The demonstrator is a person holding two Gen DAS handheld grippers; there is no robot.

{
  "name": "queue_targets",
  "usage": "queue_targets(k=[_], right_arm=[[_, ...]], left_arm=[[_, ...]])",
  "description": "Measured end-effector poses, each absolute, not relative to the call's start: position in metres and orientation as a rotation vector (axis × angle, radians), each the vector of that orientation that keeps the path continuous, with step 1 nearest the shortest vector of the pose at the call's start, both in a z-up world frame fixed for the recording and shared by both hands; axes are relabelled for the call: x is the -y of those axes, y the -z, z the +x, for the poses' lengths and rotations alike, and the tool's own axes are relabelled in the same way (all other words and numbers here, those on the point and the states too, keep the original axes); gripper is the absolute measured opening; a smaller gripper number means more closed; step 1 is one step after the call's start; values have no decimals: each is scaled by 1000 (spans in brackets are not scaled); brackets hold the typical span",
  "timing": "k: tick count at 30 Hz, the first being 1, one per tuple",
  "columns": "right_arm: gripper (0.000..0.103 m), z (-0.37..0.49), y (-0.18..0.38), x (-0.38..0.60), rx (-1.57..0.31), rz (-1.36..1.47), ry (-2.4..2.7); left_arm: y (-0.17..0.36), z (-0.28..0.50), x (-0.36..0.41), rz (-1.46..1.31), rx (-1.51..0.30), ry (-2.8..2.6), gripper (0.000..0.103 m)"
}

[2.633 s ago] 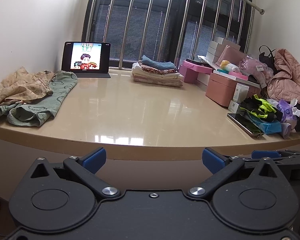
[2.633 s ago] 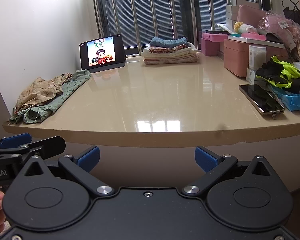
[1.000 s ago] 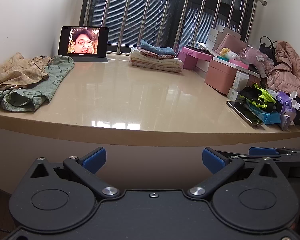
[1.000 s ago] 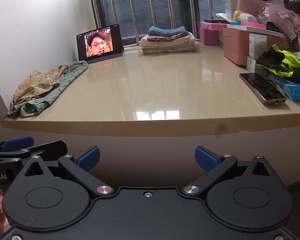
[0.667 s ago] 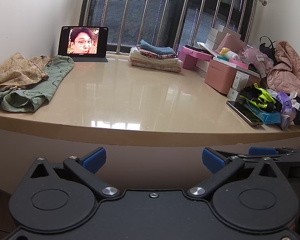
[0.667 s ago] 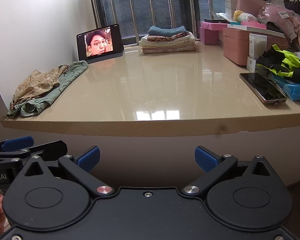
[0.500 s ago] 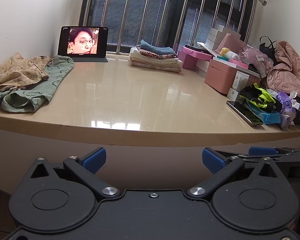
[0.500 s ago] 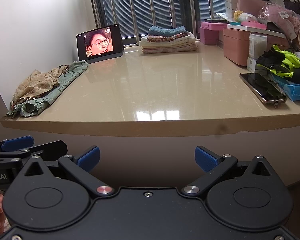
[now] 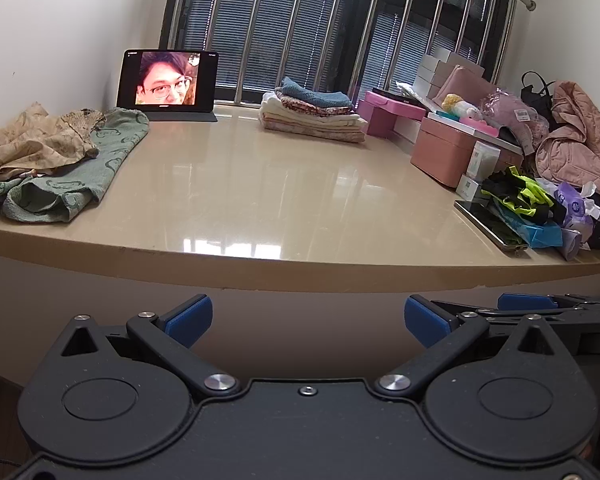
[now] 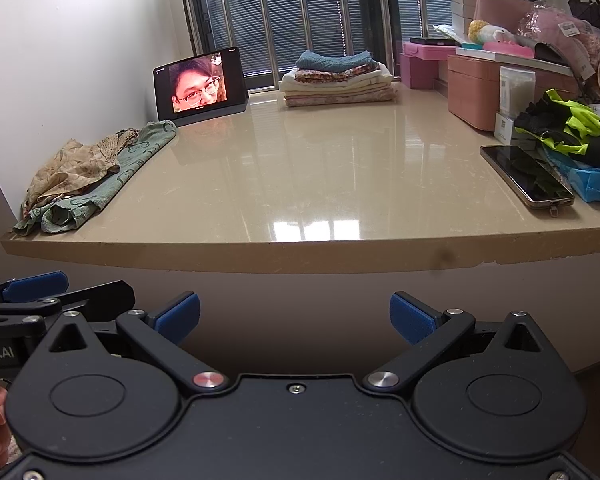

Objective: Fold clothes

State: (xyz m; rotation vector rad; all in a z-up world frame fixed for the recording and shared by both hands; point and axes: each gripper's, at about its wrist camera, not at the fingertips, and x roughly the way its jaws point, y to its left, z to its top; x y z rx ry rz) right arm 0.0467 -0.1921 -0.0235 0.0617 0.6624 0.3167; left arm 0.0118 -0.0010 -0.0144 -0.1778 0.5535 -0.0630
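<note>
Unfolded clothes (image 9: 56, 160) on table's (image 9: 300, 208) left edge; both grippers spread wide, empty.

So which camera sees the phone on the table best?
The right wrist view: the phone lies whole and close, its dark screen clear. In the left wrist view the phone is smaller, slanted near the edge, partly crowded by the bright clothes.
</note>
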Motion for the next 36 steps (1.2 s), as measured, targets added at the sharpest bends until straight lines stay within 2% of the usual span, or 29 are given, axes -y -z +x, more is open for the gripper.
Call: queue_targets(k=[17, 36], right_arm=[[102, 61, 17, 166, -607, -27, -385], [102, 92, 29, 135, -664, -22, -489]], left_arm=[[16, 17, -24, -248, -559, -14, 103], [27, 27, -56, -279, -541, -157, 103]])
